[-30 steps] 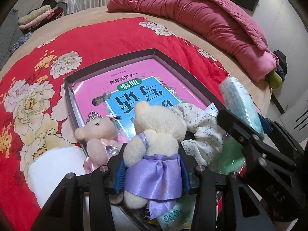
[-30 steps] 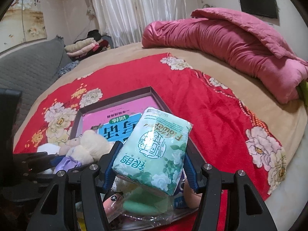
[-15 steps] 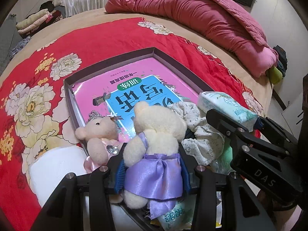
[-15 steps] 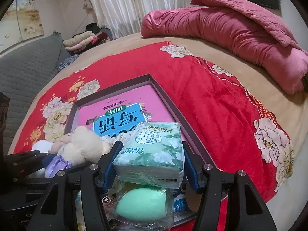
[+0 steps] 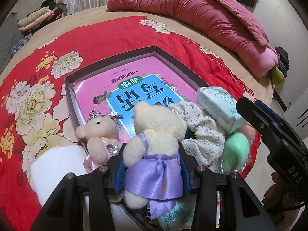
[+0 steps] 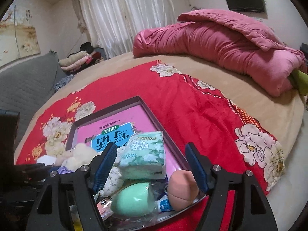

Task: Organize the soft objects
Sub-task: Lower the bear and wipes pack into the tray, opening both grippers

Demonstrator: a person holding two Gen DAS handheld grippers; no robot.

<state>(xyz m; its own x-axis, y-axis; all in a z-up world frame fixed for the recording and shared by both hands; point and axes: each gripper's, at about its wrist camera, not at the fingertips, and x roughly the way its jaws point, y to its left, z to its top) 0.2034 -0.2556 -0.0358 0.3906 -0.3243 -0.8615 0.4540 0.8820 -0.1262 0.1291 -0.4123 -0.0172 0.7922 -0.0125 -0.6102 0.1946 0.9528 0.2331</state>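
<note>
My left gripper (image 5: pixel 152 170) is shut on a cream teddy bear in a purple satin skirt (image 5: pixel 154 148), held over the near end of a dark shallow box (image 5: pixel 111 61) with a pink book (image 5: pixel 134 80) inside. A pink crowned bear (image 5: pixel 98 132) lies at its left. My right gripper (image 6: pixel 152 165) is open. A green tissue pack (image 6: pixel 144 154) lies free between its fingers, on a floral scrunchie (image 5: pixel 202 132) and a green sponge egg (image 6: pixel 132 200). The tissue pack also shows in the left wrist view (image 5: pixel 219 107).
The box lies on a red flowered blanket (image 6: pixel 192 104) on a bed. A rolled pink quilt (image 6: pixel 221 44) lies at the back right. A white roll (image 5: pixel 55 165) sits left of the box. A peach sponge (image 6: pixel 182 188) and packets lie at the box's near end.
The right gripper lowered the tissue pack into the box, opened and let it go. The left gripper stayed shut on the purple-skirted bear.
</note>
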